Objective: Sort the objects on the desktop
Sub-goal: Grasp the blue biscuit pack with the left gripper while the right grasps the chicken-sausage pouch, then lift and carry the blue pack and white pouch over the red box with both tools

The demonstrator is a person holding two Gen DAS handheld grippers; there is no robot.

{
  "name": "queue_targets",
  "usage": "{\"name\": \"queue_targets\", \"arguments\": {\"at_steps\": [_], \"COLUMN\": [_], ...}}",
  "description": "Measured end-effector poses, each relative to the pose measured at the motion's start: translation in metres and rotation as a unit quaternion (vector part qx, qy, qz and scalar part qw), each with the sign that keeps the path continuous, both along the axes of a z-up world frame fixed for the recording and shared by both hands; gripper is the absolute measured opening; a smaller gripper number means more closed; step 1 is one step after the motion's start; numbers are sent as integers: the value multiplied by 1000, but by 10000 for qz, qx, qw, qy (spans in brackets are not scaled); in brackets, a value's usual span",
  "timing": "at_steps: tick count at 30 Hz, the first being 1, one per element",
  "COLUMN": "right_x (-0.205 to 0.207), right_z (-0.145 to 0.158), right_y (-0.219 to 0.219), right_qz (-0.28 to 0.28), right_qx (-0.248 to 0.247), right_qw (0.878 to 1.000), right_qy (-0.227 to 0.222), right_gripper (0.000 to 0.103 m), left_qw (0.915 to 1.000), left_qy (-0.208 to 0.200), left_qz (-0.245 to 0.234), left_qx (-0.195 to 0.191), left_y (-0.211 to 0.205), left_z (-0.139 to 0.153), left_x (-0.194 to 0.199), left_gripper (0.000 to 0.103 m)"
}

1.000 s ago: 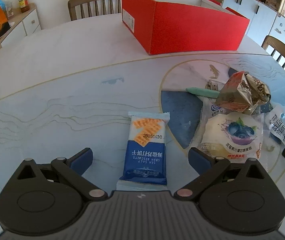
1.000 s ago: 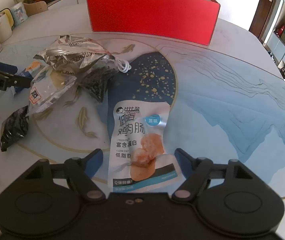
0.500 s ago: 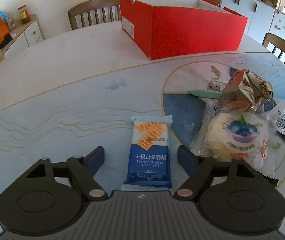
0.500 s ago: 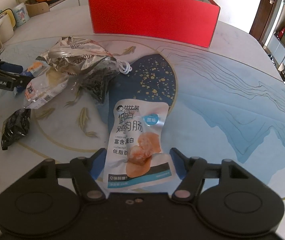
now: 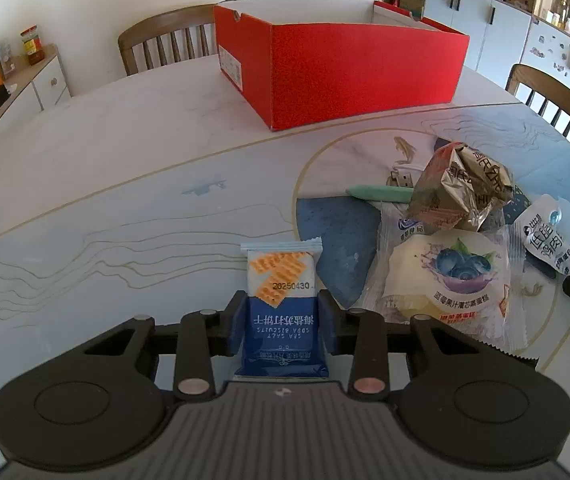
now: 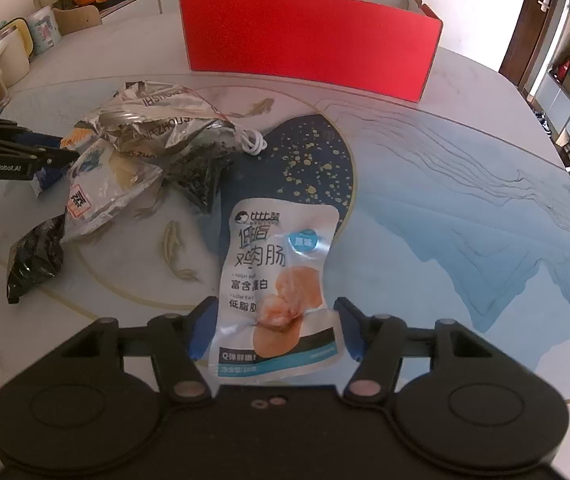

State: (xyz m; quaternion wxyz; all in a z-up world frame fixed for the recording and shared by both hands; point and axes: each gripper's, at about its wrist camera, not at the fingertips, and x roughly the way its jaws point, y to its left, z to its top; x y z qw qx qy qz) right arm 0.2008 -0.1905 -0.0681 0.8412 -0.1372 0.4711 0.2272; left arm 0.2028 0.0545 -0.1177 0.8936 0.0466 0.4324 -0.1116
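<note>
**A:** Sunlit dining room, round marble-look table (image 5: 97, 168) with the blue wave print, wooden chairs (image 5: 165, 40) behind it, and the red box (image 5: 349, 68) open at the far side. Where are you at?

**B:** My left gripper (image 5: 281, 322) has its blue pads pressed onto both sides of the soda biscuit packet (image 5: 281, 300), pinching the dark-blue lower half. It looks to be lying on the table, not yet lifted, near the snack pile. My right gripper (image 6: 275, 326) is closing around the chicken sausage pouch (image 6: 277, 280); the pouch lies between the jaws, but I see a gap on the right side, so I would not call it held.

**A:** What worries you?

**B:** Three things. The biscuit packet is a puffy wrapper gripped low, so most of it sticks out ahead of the pads; a fast lift could let it droop or slide out. The pouch is flat, glossy and wrinkled against the table, and I think the closing jaws may just buckle it or skate over the film instead of catching it.

**A:** And the third?

**B:** The blueberry cake wrapper (image 5: 457, 280) sits just beside my left gripper's right finger, its edge close to the linkage. Swinging sideways could drag it, and the crumpled foil bag (image 5: 461, 188) leaning behind it, along.

**A:** Then to the box?

**B:** I judge so; its wall is tall, so I must clear it.
</note>
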Motion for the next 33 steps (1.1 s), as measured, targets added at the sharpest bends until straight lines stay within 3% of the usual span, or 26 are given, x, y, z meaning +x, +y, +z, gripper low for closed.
{"name": "queue_targets", "arguments": {"at_steps": [16, 33], "right_x": [4, 13], "right_z": [15, 47], "right_y": [-2, -11], "right_qz": [-44, -157], "right_qx": [219, 319], "right_qw": [9997, 9990], "right_qy": [-40, -258], "right_gripper": [59, 59], "left_qw": [9998, 9989], "left_qy": [52, -112], "left_qz": [162, 183], "left_qx": [-87, -409], "left_y": [4, 0], "left_z": [11, 54], "left_x": [-2, -17], "left_gripper": [35, 35]}}
